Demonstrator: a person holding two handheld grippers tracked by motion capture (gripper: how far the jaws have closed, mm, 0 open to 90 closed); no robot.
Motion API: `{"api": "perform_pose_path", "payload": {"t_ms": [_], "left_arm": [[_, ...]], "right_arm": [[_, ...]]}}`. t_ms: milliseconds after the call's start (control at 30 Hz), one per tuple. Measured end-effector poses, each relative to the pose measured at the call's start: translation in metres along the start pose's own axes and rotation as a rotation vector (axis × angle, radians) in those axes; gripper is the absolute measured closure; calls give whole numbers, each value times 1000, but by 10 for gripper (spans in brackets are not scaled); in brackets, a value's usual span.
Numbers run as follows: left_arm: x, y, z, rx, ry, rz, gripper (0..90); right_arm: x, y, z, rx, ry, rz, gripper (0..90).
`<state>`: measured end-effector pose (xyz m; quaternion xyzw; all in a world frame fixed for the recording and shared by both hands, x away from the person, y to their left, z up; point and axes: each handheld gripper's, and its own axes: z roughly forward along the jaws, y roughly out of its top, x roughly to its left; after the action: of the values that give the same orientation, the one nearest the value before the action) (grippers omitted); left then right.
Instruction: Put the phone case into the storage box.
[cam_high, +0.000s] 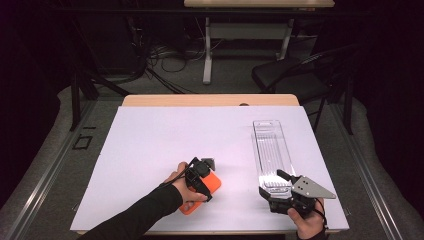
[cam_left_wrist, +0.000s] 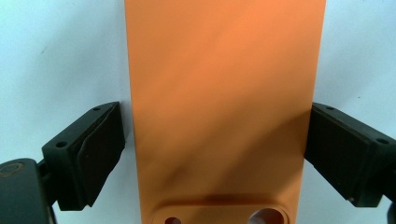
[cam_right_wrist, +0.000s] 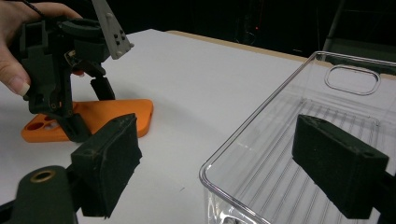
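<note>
An orange phone case (cam_high: 212, 187) lies flat on the white table sheet near the front, camera cut-out (cam_left_wrist: 224, 215) toward me in the left gripper view. My left gripper (cam_high: 200, 181) stands over it pointing down, jaws astride its width. The right-hand pad (cam_left_wrist: 336, 154) meets the case's edge; a thin white strip shows beside the other pad (cam_left_wrist: 95, 149). A clear plastic tray (cam_high: 271, 152) runs lengthways at the right. My right gripper (cam_high: 278, 184) is open at the tray's near end, one pad (cam_right_wrist: 109, 163) outside its corner (cam_right_wrist: 208, 175), the other pad (cam_right_wrist: 338, 161) over the inside.
The white sheet (cam_high: 165, 135) covers a wooden table whose far edge (cam_high: 210, 100) shows beyond it. A black chair (cam_high: 295, 75) and cables lie on the floor past the table. In the right gripper view, the other hand (cam_right_wrist: 14, 56) holds the left gripper (cam_right_wrist: 88, 109) on the case.
</note>
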<state>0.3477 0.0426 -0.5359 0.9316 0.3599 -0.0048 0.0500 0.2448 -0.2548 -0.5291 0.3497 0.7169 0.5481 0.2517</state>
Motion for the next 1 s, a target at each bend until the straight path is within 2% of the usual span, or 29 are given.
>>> {"api": "perform_pose_path", "payload": {"t_ms": [167,300,1000], "left_arm": [[0,0,-1,-7,6,-10,100],[2,-2,-3,-17,4,-11,161],[3,-4,-3,-28,-4,9,165]], "right_arm": [[0,0,0,0,-1,-1,141],[0,0,0,-1,1,1,141],[0,0,0,3,-1,0,141]]}}
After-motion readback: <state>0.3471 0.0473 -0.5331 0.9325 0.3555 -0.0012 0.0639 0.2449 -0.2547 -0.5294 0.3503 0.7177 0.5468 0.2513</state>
